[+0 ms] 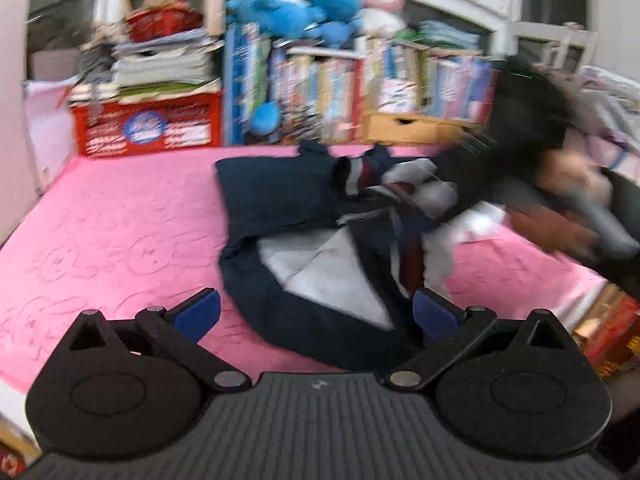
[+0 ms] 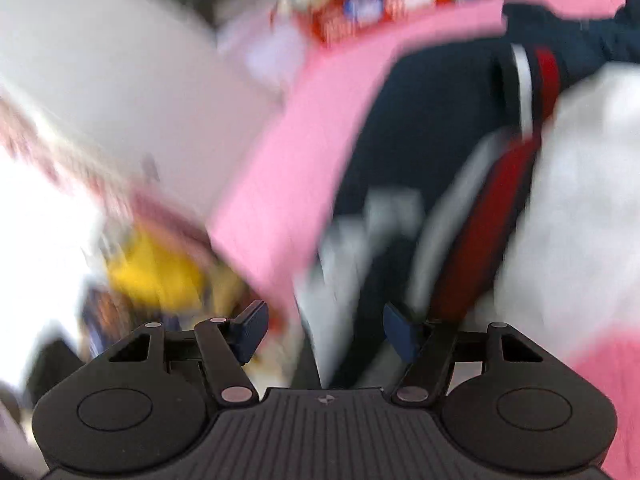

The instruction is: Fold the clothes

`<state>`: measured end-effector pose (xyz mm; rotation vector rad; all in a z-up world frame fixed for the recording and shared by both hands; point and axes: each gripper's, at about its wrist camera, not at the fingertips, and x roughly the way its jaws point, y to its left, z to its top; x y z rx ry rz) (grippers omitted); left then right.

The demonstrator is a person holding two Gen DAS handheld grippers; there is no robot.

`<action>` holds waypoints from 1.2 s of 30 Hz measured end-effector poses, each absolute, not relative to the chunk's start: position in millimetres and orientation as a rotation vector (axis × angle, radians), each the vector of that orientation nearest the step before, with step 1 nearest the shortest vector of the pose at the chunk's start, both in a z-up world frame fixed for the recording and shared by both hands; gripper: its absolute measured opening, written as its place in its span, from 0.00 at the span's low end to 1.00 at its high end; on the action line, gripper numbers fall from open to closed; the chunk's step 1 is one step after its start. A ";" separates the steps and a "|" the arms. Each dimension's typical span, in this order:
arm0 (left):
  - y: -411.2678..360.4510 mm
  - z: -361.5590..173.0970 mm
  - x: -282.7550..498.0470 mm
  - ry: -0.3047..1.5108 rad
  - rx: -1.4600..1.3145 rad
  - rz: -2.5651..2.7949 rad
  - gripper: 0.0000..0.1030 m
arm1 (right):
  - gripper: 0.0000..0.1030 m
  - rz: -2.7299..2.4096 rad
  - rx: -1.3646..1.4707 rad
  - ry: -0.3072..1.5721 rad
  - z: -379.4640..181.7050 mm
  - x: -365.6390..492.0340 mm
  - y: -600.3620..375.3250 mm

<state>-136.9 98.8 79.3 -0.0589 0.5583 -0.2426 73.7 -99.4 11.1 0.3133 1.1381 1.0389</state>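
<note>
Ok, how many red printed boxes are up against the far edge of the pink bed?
1: a red printed cardboard box at the far left of the pink embossed bed cover, under stacked papers. Blur and clutter may hide others.

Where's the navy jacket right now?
Left wrist view: the navy jacket lies crumpled right of centre on the pink bed cover, in front of the bookshelf.

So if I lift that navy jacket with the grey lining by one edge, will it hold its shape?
Probably not. The navy jacket with grey lining lies rumpled and creased on the pink textured mat, so it looks floppy and would likely sag. Its lining looks smooth, perhaps slippery.
</note>
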 end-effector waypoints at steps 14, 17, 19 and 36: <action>18.6 17.1 -88.4 0.751 -0.059 -0.471 0.90 | 0.70 1.077 0.456 0.930 5.7 116.3 -119.6; 17.6 10.1 -78.2 0.776 -0.072 -0.444 0.73 | 0.80 1.025 0.282 0.665 38.5 101.4 -150.6; 26.2 11.2 -71.8 0.810 -0.105 -0.434 0.36 | 0.89 0.946 0.099 0.470 56.8 95.3 -165.6; 124.2 92.5 -57.8 0.651 -0.230 -0.376 0.09 | 0.16 0.872 -0.538 0.500 -4.2 121.6 -87.4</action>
